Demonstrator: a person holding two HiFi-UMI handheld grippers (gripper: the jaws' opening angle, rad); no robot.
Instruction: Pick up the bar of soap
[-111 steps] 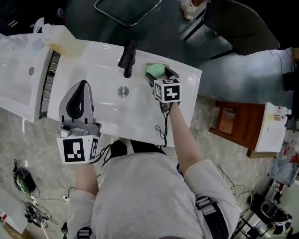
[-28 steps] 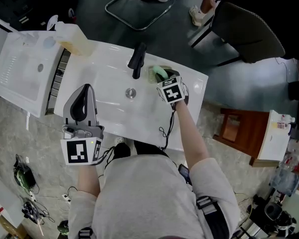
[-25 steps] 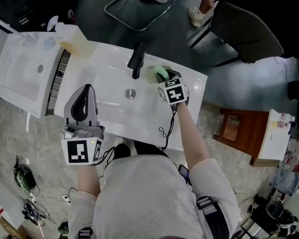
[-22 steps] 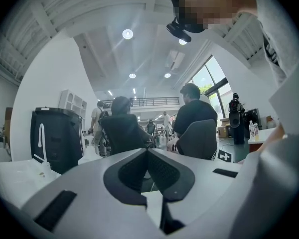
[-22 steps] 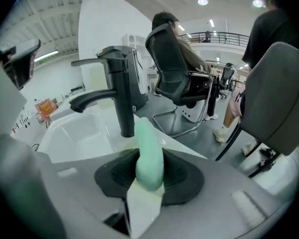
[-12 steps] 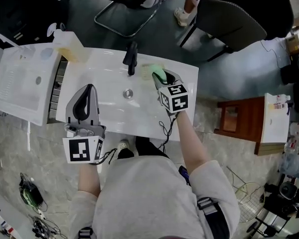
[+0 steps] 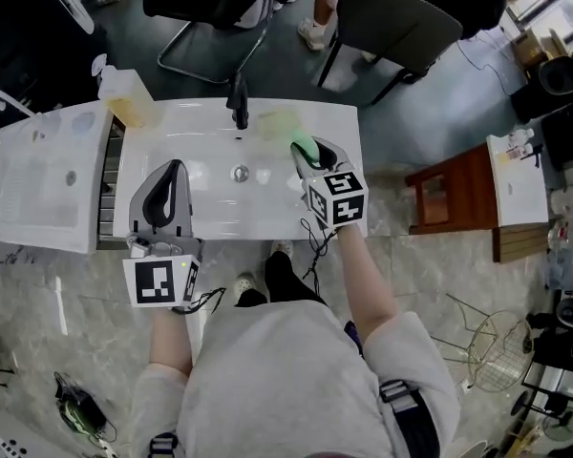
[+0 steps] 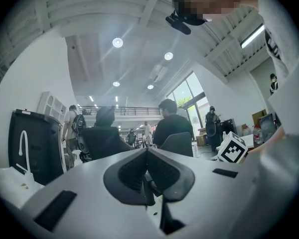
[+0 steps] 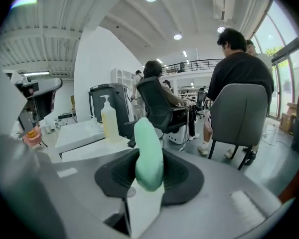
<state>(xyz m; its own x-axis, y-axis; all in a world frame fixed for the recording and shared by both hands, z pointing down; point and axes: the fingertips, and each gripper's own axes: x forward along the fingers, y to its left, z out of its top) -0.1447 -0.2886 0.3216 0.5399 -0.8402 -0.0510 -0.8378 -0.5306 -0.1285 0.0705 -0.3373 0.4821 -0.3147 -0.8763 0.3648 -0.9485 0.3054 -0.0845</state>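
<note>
No lettering can be read; only black-and-white square patterns show on the marker cubes. The right gripper (image 7: 308,154) is clamped on the mint-green oval bar of soap (image 9: 148,156), which stands upright between its pads. A second ago it sat low at the pale green soap dish (image 7: 277,122); now the soap is lifted off it, just right of centre frame over the white washbasin (image 7: 210,213). The left gripper (image 8: 147,156) is closed, with nothing in it. The soap's lower end is hidden by the pads.

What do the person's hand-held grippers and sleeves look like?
Both the left hand-held gripper and right hand-held gripper are grey with black padded jaws; each carries a white cube with black square markers and trails a black cable. Sleeves are pale grey.
</note>
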